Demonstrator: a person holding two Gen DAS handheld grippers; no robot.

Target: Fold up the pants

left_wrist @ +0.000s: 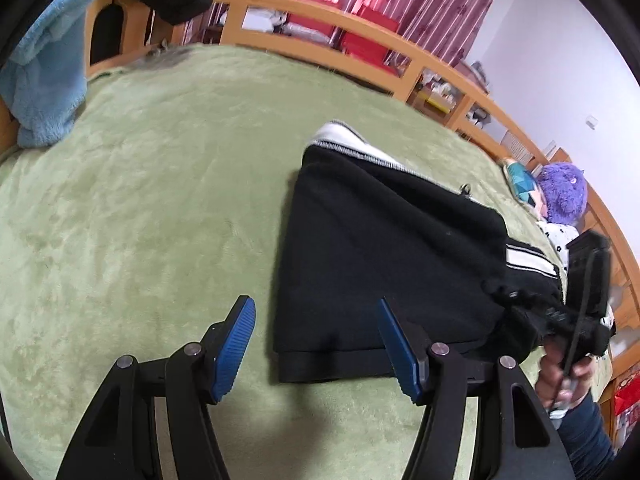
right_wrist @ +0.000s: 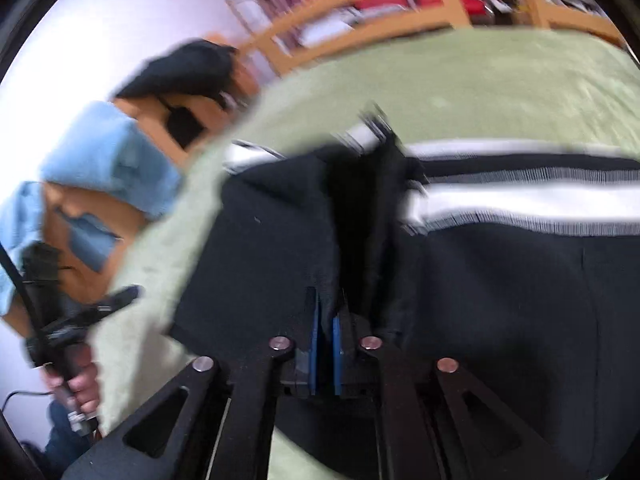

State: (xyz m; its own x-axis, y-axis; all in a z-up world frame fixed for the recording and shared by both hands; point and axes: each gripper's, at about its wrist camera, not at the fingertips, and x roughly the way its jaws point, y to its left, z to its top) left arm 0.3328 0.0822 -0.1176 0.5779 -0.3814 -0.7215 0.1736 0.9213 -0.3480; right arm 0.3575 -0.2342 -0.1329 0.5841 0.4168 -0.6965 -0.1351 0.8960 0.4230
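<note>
Black pants (left_wrist: 384, 264) with a white side stripe lie folded on the green blanket (left_wrist: 152, 200). My left gripper (left_wrist: 316, 340) is open and empty, hovering over the near hem of the pants. My right gripper (right_wrist: 326, 320) is shut on a pinch of the black pants fabric (right_wrist: 280, 248) and lifts it; the white stripe (right_wrist: 520, 204) runs to the right. In the left wrist view the right gripper (left_wrist: 560, 316) shows at the pants' right end.
A light blue fleece (left_wrist: 44, 68) hangs at the bed's left end. A wooden rail (left_wrist: 360, 60) borders the far side. A purple plush toy (left_wrist: 562, 192) lies at the right. Red curtains hang behind.
</note>
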